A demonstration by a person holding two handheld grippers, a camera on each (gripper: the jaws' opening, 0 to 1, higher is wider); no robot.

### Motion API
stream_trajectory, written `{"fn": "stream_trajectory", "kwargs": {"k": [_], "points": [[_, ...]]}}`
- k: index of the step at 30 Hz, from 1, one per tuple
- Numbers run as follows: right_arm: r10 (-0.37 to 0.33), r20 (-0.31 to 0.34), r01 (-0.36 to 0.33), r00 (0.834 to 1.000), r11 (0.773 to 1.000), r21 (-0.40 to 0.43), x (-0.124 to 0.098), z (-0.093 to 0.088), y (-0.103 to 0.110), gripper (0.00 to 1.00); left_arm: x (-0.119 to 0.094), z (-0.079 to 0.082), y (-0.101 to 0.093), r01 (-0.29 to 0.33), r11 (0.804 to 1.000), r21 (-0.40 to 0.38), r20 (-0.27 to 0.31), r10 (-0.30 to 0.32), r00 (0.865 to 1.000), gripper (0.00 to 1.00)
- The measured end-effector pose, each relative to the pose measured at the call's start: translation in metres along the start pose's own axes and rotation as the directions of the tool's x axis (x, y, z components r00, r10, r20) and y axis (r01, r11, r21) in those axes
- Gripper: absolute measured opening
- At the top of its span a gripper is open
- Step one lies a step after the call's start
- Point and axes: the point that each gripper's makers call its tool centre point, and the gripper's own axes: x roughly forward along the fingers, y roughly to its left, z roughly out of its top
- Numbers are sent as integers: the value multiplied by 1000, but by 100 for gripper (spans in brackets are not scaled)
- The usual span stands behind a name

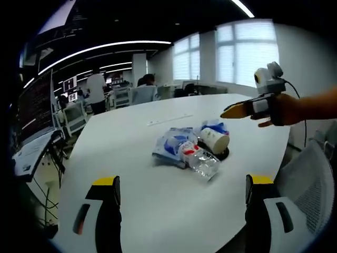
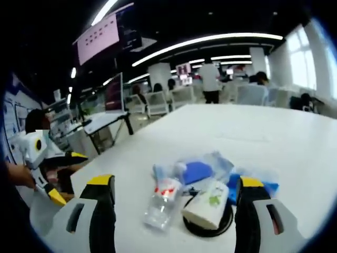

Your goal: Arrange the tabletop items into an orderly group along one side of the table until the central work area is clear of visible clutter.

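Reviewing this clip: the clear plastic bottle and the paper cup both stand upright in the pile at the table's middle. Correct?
Not quite. Both lie tipped on their sides: the clear plastic bottle and the paper cup, the cup resting over a black round lid. The right gripper view shows it; they are mid-table.

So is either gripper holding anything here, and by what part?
Nothing is held. The left gripper and right gripper are both open, short of the clear plastic bottle and paper cup.

Office chairs (image 2: 158,103), a wall screen (image 2: 100,37), bright windows (image 1: 253,50)
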Motion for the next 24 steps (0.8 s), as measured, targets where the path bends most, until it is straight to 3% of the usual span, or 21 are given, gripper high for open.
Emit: {"fn": "stream_trajectory", "kwargs": {"k": [12,24], "points": [[68,-82,-64,994,997,46,55,-10,0,90,10,0,-5,31,999,-8,-7,-31,999,100],[98,-159,-88,982,994,67,81,-26,4,87,13,-3,0,21,1000,-12,-18,-21,1000,100]]}}
